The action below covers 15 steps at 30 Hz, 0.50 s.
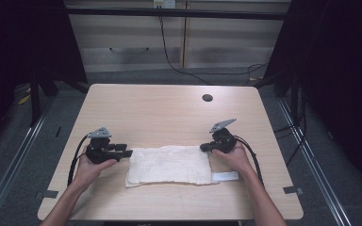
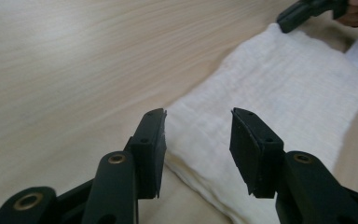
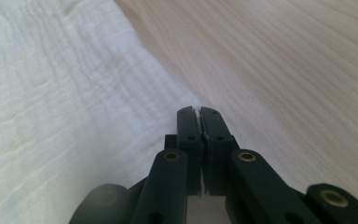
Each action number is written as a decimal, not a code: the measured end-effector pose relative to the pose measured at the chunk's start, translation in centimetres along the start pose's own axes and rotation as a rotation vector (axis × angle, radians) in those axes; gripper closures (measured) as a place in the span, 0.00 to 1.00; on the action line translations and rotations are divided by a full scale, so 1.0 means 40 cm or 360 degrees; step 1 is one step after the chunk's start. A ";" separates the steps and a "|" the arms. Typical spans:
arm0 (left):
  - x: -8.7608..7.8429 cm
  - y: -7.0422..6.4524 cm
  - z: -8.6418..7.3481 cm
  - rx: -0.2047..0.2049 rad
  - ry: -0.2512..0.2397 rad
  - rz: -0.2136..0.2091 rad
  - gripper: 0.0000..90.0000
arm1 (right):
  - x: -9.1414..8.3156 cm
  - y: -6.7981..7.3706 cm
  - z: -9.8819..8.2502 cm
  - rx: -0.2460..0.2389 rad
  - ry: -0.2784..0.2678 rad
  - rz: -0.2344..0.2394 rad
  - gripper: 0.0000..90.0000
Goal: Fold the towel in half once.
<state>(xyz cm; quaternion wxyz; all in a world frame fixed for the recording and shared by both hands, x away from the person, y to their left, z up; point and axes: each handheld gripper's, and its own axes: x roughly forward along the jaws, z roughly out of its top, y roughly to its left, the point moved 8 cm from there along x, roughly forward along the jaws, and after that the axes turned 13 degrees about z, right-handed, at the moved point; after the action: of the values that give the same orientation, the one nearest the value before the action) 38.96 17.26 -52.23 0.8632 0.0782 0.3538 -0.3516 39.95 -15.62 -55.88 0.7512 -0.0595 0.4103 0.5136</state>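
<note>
Left gripper (image 2: 198, 140) apart over white cloth (image 2: 279, 93), right gripper (image 3: 199, 112) together at cloth edge, bare table (image 1: 169, 108)

A pale wooden table (image 1: 169, 108) carries one white folded cloth (image 1: 169, 165).

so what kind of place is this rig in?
Looks like a lab or recording workspace, not a home: a bare wooden desk with a cable hole, dark curtains on both sides, and loose cables on grey carpet behind.
</note>
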 end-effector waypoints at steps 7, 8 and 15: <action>0.074 0.038 -0.003 -0.0017 0.0145 0.0091 0.65 | -0.004 0.001 -0.008 0.0011 -0.0040 -0.0004 0.98; 0.074 0.038 -0.003 -0.0017 0.0145 0.0091 0.65 | -0.004 0.001 -0.008 0.0011 -0.0040 -0.0004 0.98; 0.090 0.026 -0.014 0.0029 0.0169 0.0124 0.62 | -0.004 0.002 -0.011 0.0014 -0.0062 -0.0007 0.98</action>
<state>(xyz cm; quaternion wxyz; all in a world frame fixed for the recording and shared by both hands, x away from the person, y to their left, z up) 41.16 16.25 -55.14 0.8555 0.1183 0.3926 -0.3162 39.62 -15.93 -56.02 0.7604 -0.0472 0.3977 0.5113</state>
